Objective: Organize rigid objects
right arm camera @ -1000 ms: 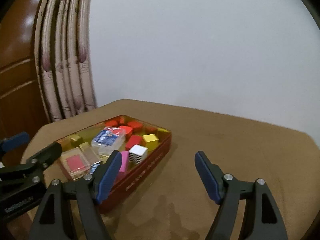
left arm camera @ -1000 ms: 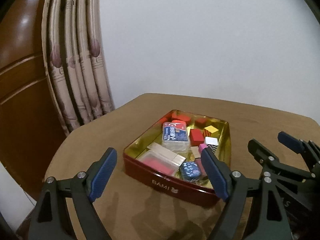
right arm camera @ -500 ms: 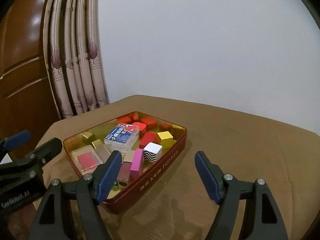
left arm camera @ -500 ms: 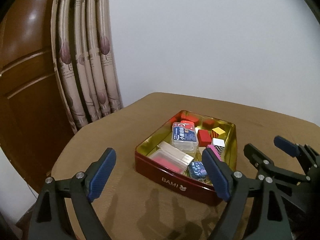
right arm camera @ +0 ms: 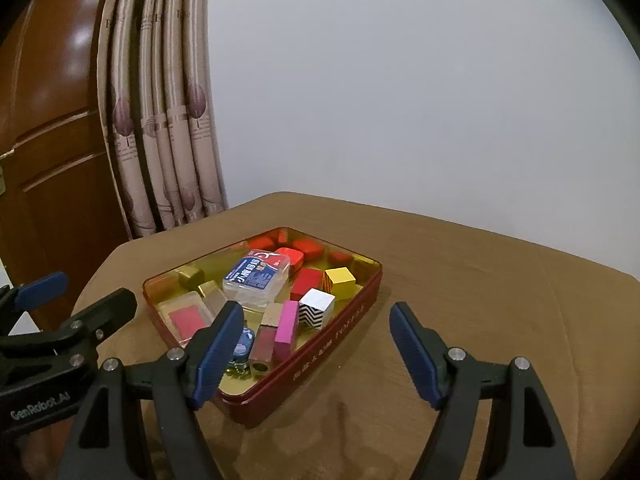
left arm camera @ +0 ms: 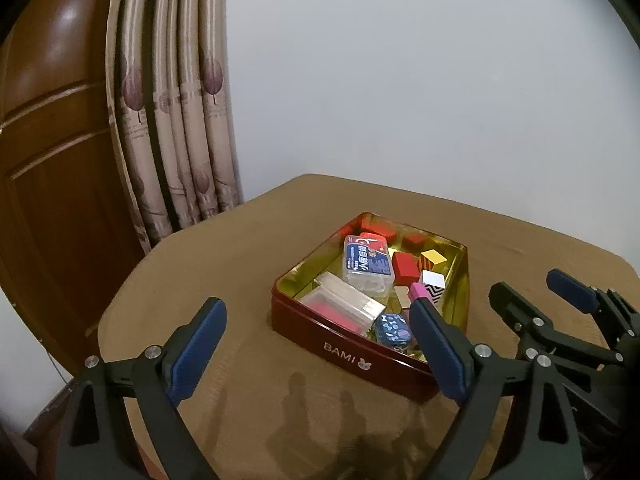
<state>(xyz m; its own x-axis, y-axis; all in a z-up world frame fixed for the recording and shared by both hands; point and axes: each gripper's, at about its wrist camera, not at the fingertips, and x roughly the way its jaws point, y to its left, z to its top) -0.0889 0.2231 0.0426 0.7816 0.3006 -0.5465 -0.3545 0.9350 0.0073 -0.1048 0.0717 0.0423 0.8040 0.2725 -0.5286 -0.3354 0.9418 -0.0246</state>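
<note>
- The tin sits lower and smaller in both views than a second ago, with more curtain and wall above it; I judge both hands have drawn back from it.
- The left gripper holds nothing and its jaws are opening wider; only bare tablecloth and the tin's near left corner lie between them.
- The right gripper stands wide open and empty, as it did a second ago, framing the tin's right wall.
- The small things are all inside the tin at centre frame: a clear box with a blue label, red blocks, a yellow cube, a zigzag cube, a pink block and a clear case with a pink card.
- Nothing lies loose on the cloth, so I judge the sorting done or nearly so.
- The left finger of the right gripper covers a blue patterned piece in the right view; it shows better in the left.
- The lettering on the tin's right wall is too small to read.
- No hand or sleeve shows.
</note>
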